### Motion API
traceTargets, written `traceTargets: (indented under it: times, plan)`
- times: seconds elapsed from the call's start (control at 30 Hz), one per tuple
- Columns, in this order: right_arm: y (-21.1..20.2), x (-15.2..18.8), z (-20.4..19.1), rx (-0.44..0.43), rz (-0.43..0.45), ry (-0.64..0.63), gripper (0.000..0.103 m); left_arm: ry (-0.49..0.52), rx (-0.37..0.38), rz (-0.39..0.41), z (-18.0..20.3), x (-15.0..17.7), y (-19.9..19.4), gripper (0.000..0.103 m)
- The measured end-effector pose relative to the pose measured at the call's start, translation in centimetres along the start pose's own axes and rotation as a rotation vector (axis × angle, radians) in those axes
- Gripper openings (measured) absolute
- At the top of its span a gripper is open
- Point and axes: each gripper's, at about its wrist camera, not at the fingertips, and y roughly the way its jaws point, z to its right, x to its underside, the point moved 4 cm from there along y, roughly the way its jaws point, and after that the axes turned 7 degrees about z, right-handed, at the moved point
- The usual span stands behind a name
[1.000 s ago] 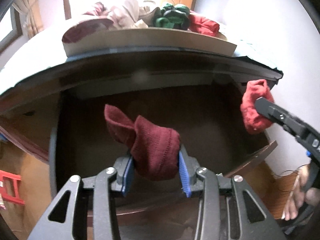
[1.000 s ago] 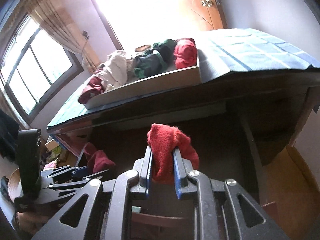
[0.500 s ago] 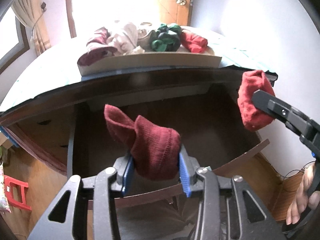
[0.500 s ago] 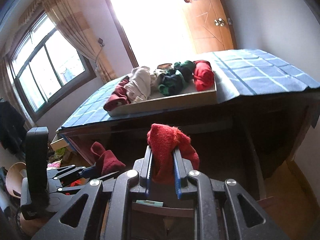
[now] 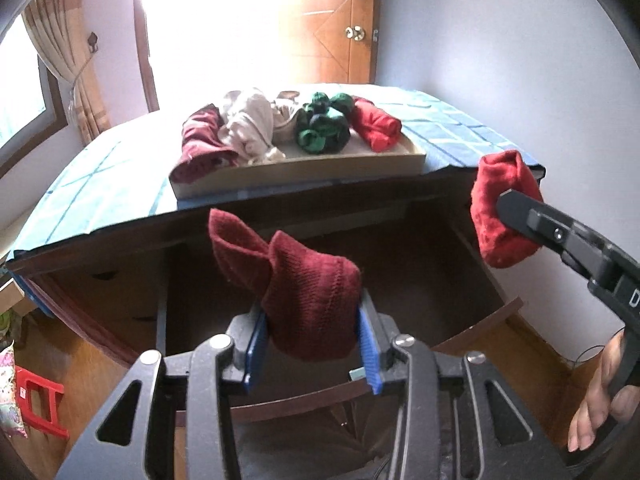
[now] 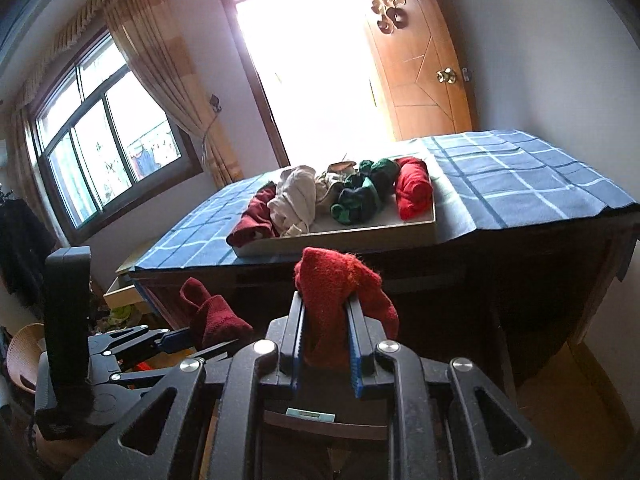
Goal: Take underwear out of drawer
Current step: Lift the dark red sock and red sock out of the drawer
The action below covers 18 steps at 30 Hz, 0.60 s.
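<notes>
Maroon knit piece (image 5: 308,288) in left tool (image 5: 312,350), tip up-left.

Open air above the drawer (image 5: 472,320), tray (image 5: 304,172) (piled clothes) blocking tabletop beyond

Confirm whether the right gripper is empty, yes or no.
No: in the right wrist view the right gripper has its blue-padded fingers clamped on a bright red fuzzy knit garment.
</notes>
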Motion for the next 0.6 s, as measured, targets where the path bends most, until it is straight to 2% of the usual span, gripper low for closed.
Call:
traceTargets:
  times: [0.3,0.6]
  plan:
    - [-0.7,-1.1,0.0,0.000,0.036,-0.006,0.020,0.011,-0.012,0.050,0.2,-1.5,-1.0,0.039]
    - [-1.2,-1.7,-0.1,0.000,0.056,-0.013,0.020,0.002,0.010,0.048,0.5,-1.4,-1.0,0.039]
